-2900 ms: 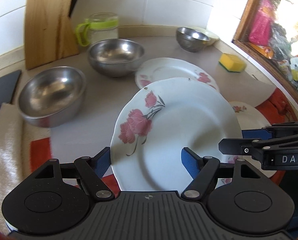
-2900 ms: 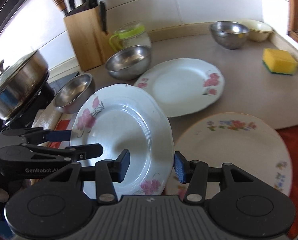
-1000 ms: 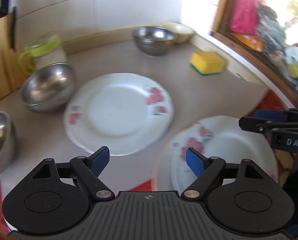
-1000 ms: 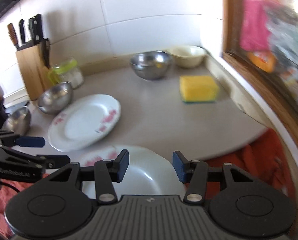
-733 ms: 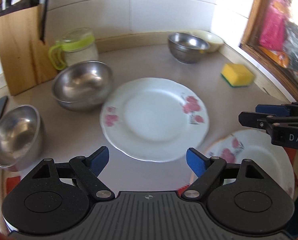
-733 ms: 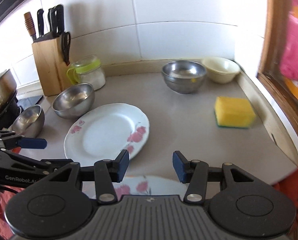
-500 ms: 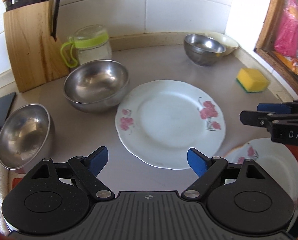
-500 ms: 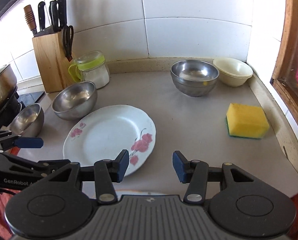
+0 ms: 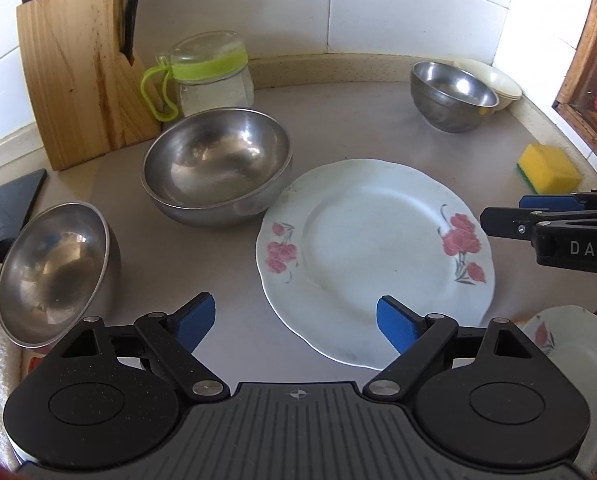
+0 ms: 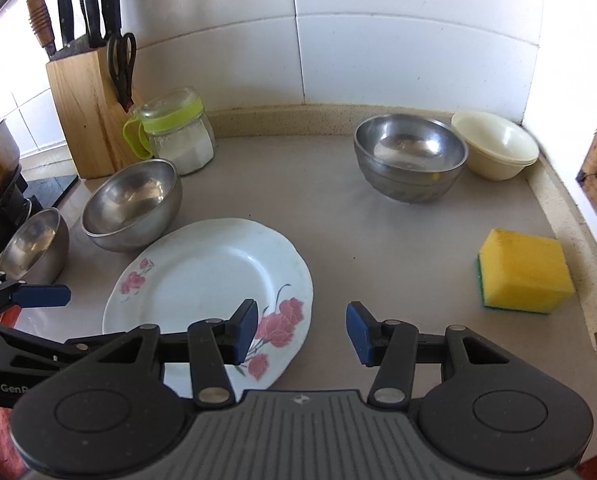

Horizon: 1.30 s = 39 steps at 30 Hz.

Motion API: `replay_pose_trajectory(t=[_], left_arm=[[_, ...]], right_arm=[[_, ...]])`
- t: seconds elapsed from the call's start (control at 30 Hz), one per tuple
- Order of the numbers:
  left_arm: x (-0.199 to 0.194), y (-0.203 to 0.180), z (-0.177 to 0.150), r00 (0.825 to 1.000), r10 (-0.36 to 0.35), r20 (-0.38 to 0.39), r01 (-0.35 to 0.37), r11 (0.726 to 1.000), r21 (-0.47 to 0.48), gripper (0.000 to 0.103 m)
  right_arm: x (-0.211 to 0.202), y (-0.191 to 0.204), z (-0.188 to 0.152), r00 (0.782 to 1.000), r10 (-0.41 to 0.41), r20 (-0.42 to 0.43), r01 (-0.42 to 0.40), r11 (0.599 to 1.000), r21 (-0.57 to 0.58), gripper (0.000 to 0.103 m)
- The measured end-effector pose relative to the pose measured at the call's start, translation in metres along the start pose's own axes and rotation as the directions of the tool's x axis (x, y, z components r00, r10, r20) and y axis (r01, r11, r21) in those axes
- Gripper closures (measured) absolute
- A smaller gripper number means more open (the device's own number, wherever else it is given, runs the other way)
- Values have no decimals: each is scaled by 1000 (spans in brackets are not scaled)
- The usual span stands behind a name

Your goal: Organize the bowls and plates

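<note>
— Where is the white round rose-patterned plate (image 9: pixel 374 256) found?
— Flat on the grey countertop (image 10: pixel 378 248), touching the large steel bowl (image 9: pixel 216 166).
— And the grippers?
— The left gripper (image 9: pixel 296 320) and right gripper (image 10: pixel 300 330) are held spread, nothing gripped.

Both wrist views over one flowered plate (image 9: pixel 374 256) (image 10: pixel 210 280)

Plate (image 9: pixel 374 256): glossy glazed ceramic with pink flower print; three bowls (image 9: pixel 218 164) (image 9: pixel 54 268) (image 10: pixel 410 156) brushed-looking steel with dull reflections, fourth bowl (image 10: pixel 494 144) smooth cream plastic or ceramic, can't tell which. Counter (image 10: pixel 378 240) matt grey, speckled stone edge; wall tiles (image 10: pixel 378 40) glossy white. Knife block (image 9: pixel 82 76) grained wood, jar (image 10: pixel 178 136) clear glass with green plastic band, sponge (image 10: pixel 522 272) porous yellow foam, gripper pads (image 9: pixel 196 316) matt blue on black plastic.
</note>
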<state>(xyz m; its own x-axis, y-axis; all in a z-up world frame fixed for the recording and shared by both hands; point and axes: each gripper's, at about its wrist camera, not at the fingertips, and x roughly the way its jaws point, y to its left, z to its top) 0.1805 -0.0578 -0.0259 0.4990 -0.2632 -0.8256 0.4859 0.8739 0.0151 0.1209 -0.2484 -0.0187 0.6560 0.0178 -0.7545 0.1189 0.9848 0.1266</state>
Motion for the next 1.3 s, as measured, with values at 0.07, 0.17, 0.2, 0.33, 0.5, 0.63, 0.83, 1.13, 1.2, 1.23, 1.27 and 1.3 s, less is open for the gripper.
replay_pose_trajectory(t=[0.07,0.17,0.2,0.33,0.5,0.63,0.83,1.13,1.2,1.23,1.27,1.3], left_arm=[[3,0,2,1000,10,-7,-10,1000,-3,11],[6,0,3,1000,18,-12,-18,1000,-7,10],[7,1,4,1000,19,-14,-19,1000,-9,10],[11,1,6,999,31,-22,-31,999,-17,10],[17,0,7,998,55,-30,-55,998,-18,9],[19,-1,8,997,68,-35,-68,997,-21,8],[23,-3,10,995,88,-44,-89,996,-16,8],[30,-4,11,992,114,-58,-116,992,-41,7],[31,-3,12,992,111,-59,-114,992,-45,7],[31,-3,12,992,113,-60,-115,992,-46,6],[31,-3,12,992,115,-60,-118,992,-46,5],[31,-3,12,991,116,-60,-119,992,-47,5]], right_arm=[[7,-2,1,1000,6,-16,-6,1000,6,52],[14,-4,3,999,16,-33,-16,1000,17,52],[15,-5,3,999,18,-37,-17,1000,17,52],[22,-6,5,999,20,-47,-19,1000,18,52],[27,-6,7,998,27,-57,-26,999,17,52],[32,-3,7,997,30,-65,-29,1000,9,52],[37,-1,8,997,27,-79,-27,1000,-3,52],[43,0,7,995,29,-94,-29,1000,-5,52],[44,0,7,995,28,-98,-29,1000,-7,52],[45,0,7,995,29,-100,-30,1000,-8,52],[45,0,7,994,30,-102,-31,999,-9,51],[46,0,7,994,31,-102,-32,999,-9,51]])
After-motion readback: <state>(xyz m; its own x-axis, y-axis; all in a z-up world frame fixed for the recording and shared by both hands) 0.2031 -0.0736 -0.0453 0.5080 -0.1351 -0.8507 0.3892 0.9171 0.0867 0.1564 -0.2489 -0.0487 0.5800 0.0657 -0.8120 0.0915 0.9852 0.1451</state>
